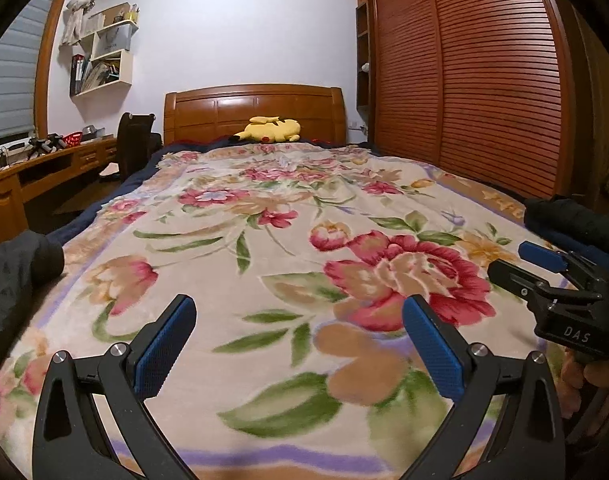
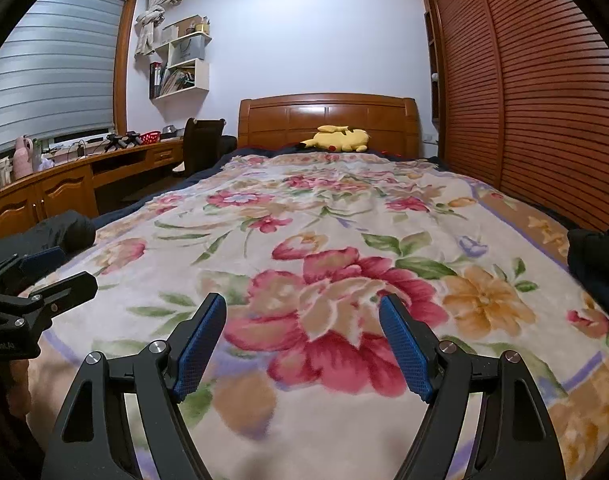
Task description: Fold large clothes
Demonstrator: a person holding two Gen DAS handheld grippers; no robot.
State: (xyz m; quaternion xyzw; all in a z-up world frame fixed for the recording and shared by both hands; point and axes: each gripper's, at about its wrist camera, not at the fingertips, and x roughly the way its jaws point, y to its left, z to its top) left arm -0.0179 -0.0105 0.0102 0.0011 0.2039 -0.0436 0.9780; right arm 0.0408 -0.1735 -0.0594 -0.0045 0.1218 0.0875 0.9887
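A dark garment lies in two bunches at the foot of the bed: one at the left edge (image 1: 16, 272) (image 2: 60, 232), one at the right edge (image 1: 564, 220) (image 2: 596, 256). My left gripper (image 1: 298, 308) is open and empty, held above the floral blanket (image 1: 264, 220) near its foot end. My right gripper (image 2: 304, 308) is open and empty too, beside it to the right; it also shows in the left wrist view (image 1: 508, 258). The left gripper shows at the left edge of the right wrist view (image 2: 64, 268). Neither touches the dark cloth.
A yellow plush toy (image 1: 268, 130) (image 2: 338, 138) lies at the wooden headboard (image 1: 256, 108). A slatted wardrobe (image 1: 484, 80) runs along the right side. A wooden desk (image 2: 64, 184) and dark chair (image 2: 202, 140) stand on the left under a window.
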